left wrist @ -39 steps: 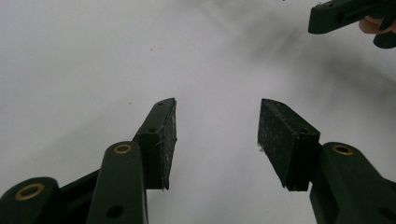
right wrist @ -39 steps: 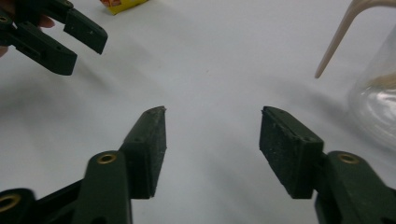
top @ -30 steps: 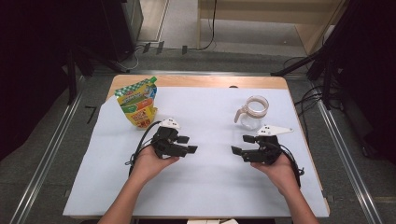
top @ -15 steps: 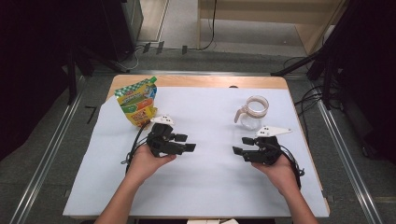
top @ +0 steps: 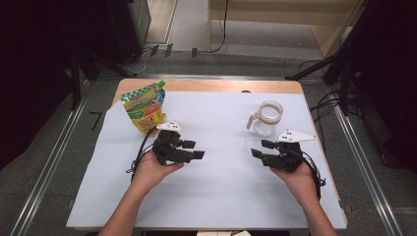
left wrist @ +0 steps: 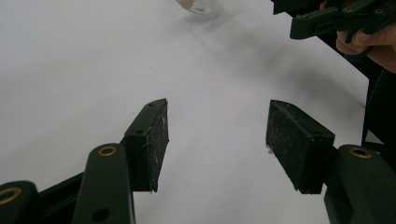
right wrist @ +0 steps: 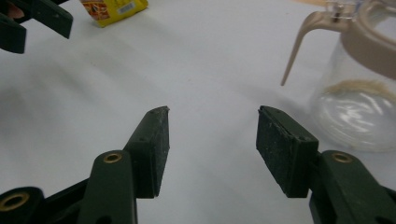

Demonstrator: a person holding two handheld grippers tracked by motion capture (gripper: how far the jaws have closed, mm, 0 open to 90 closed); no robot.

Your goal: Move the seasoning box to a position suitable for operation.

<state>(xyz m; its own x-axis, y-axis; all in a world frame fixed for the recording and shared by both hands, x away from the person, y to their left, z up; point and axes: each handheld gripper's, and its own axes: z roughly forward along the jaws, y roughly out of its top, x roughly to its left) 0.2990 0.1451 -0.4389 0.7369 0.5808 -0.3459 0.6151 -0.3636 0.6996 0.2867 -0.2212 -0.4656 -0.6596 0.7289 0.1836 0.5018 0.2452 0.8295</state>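
Left gripper and right gripper are facing each other above the white table cover, jaws apart and gripping nothing. The glass jug is standing at twelve o'clock from the right gripper; the snack bag is standing at eleven o'clock from the left.

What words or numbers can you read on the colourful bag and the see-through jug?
Snack bag: it has printing in green, yellow and orange, but it is too small and blurred to read.
Barcode on the snack bag: a white patch with bars; no digits can be made out.
Glass jug: no writing visible.
Left gripper and right gripper: no labels visible.
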